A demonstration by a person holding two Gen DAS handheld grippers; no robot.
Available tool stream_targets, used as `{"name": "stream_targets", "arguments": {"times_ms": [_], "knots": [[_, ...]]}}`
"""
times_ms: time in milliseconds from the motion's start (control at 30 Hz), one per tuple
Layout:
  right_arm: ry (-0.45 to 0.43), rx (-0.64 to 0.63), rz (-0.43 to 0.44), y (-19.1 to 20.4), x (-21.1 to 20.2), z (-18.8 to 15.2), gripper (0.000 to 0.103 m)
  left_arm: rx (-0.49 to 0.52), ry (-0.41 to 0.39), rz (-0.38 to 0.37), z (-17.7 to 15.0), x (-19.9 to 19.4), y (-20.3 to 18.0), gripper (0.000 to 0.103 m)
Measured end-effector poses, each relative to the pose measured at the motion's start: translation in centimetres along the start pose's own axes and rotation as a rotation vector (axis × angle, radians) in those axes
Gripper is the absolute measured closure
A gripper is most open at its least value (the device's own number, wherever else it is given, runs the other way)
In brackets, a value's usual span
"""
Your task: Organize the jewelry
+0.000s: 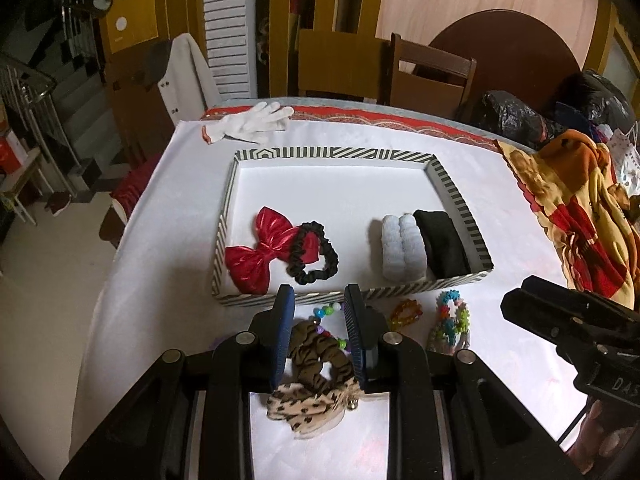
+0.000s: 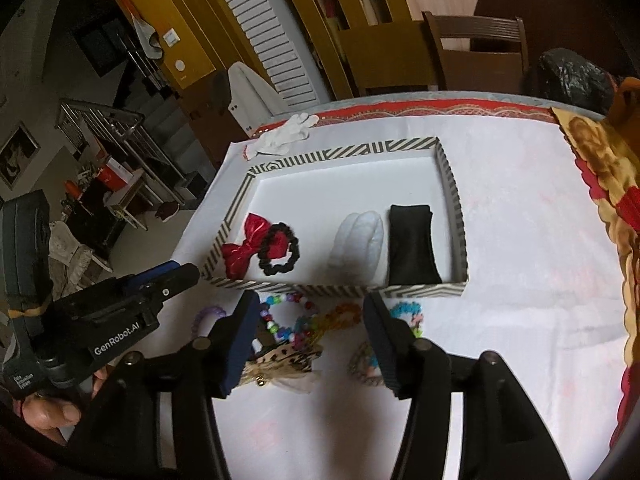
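A striped tray [image 1: 460, 200] [image 2: 454, 196] on the white table holds a red bow [image 1: 260, 250] [image 2: 244, 250], a black scrunchie [image 1: 314, 258] [image 2: 278, 250], a light blue roll [image 1: 402, 246] [image 2: 358, 236] and a black cloth [image 1: 442, 242] [image 2: 412, 246]. In front of it lie a leopard scrunchie [image 1: 316, 360] [image 2: 280, 356], a colourful bead bracelet [image 1: 328, 312] [image 2: 286, 314], an amber bracelet [image 1: 406, 314] [image 2: 342, 316] and flower bracelets [image 1: 450, 320] [image 2: 406, 314]. My left gripper [image 1: 320, 304] [image 2: 176, 274] is open, its fingers either side of the leopard scrunchie. My right gripper [image 2: 312, 308] is open above the bracelets.
A white glove [image 1: 250, 122] [image 2: 286, 132] lies behind the tray. A patterned orange blanket [image 1: 576, 208] [image 2: 600, 168] covers the table's right side, with black bags [image 1: 516, 116] behind it. Wooden chairs [image 1: 432, 76] stand at the far edge. The table's left edge drops to the floor.
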State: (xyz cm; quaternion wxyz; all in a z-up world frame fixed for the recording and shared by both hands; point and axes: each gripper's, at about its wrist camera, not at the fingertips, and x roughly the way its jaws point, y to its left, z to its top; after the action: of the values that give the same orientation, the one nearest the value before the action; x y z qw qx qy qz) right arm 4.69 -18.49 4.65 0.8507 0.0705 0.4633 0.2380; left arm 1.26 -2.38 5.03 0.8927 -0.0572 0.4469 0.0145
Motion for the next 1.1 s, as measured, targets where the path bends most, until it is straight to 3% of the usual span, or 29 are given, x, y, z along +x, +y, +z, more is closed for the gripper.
{"name": "stream_targets", "arguments": {"times_ms": [367,1100], "knots": [[-0.036,-0.008,-0.044,2.2,-2.5,-2.7,0.043,0.015,-0.035,0.011,-1.5,-2.5,0.1,0.085],[-0.064,-0.032,-0.070,4.0,-4.1,-4.4,0.037,0.036,-0.077,0.019,-3.0,-4.6,0.2,0.085]]}}
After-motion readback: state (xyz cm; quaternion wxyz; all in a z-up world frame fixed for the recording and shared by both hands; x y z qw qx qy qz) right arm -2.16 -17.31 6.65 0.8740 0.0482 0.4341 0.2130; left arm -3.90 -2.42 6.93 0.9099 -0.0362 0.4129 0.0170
